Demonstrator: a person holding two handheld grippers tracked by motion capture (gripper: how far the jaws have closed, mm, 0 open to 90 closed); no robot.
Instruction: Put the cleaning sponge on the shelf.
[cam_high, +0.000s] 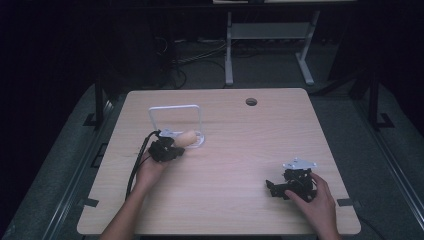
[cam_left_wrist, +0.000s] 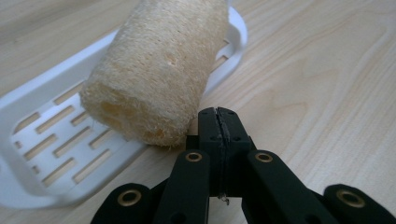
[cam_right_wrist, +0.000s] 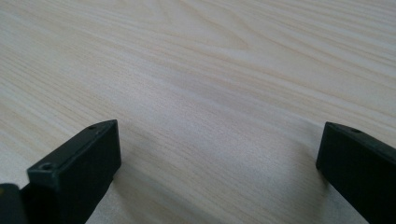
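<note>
Two grippers on the desk (cam_high: 240, 200). High view: left gripper (cam_high: 172, 149) sits right at the white rack (cam_high: 175, 107), tan loofah (cam_high: 188, 137) at its tip; right gripper (cam_high: 274, 189) is well apart on the near right side, resting on bare wood with the person's hand over it.

Left gripper view adds the detail that the high view lacks: jaws are pressed together, nothing between them, tips just beside the near end of the loofah (cam_left_wrist: 156, 70), cannot tell if touching. The loofah is a rough fibrous cylinder with holes in its cut end. It lies on its side in the rack's slotted white tray (cam_left_wrist: 46, 144), near end over the tray's edge. Tray sits flat on the desk.

High view shows the rack's upright wire-like frame behind the tray, and a round hole (cam_high: 251, 102) near the desk's far edge.

Right gripper view: jaws wide apart, empty, plain wood grain between them.
</note>
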